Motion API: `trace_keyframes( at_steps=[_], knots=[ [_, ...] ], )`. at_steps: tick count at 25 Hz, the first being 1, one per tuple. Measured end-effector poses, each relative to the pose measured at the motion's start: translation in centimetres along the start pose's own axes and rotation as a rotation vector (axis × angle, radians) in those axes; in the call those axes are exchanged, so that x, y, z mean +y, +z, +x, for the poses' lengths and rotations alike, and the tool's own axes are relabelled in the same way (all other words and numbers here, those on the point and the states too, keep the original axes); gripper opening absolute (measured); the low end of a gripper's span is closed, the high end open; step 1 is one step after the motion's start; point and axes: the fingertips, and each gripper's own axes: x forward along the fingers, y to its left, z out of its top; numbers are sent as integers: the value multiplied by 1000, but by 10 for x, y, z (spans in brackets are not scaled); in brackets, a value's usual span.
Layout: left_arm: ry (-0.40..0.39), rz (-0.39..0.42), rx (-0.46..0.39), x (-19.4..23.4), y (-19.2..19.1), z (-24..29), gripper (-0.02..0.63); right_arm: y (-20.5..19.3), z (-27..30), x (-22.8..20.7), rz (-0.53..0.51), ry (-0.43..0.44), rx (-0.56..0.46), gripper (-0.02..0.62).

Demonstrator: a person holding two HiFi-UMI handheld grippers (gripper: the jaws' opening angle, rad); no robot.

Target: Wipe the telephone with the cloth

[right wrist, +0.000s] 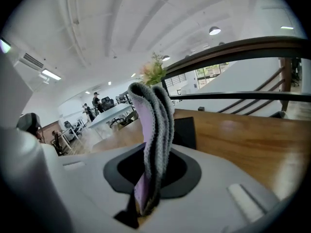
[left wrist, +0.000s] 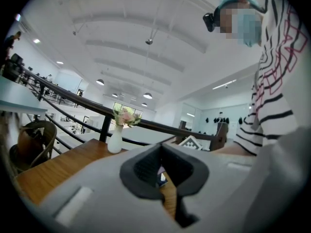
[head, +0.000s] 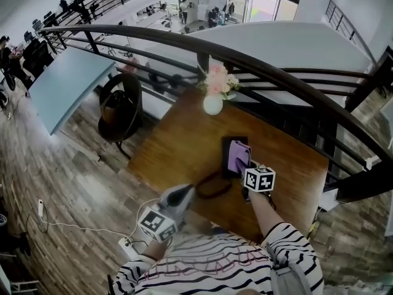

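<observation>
Tabletop (head: 178,143) of wood abuts a black railing (head: 264,66). The right gripper (head: 244,166) pinches the cloth (head: 238,155) on the telephone (head: 226,161), and the left gripper (head: 184,195) is closed and empty.

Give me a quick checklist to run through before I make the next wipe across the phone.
1. Cloth clamped in right gripper: ok.
2. Cloth over the telephone: ok, it lies on it.
3. Left gripper empty: ok, jaws together.
4. Telephone steadied: not ok, left gripper is off it.
5. Vase clear of the wipe: ok, it stands apart behind the telephone.
6. Dark cord safe from snagging: cannot tell.
</observation>
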Motion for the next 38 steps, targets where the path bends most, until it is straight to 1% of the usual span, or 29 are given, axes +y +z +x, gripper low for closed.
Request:
trace_keyframes(
  at_steps=[3,5,8,11,14,17,21,30,35,38],
  knots=[
    [24,3,-3,4,-2,-15,2,-11,12,35,-8,68,13,57],
    [42,2,-5,7,-3,-24,2,-19,22,51,-17,93,29,57],
    [71,-7,-4,9,-2,-37,2,-31,36,62,-29,103,67,57],
    [91,-5,-5,9,-2,-49,2,-42,45,62,-38,82,106,57],
    [97,-5,-4,11,-3,-52,2,-48,49,47,-37,41,130,57],
    [83,-9,0,8,-6,-45,2,-48,45,28,-29,16,132,57],
    [47,-9,6,0,-8,-27,2,-43,32,1,-19,-23,119,57],
    [-44,-18,23,-15,-15,12,2,-41,-7,-68,18,-160,101,57],
    [-82,-21,25,-23,-16,24,2,-44,-22,-84,39,-199,92,57],
    [-98,-22,25,-25,-18,28,2,-42,-26,-86,43,-212,78,57]
  ],
)
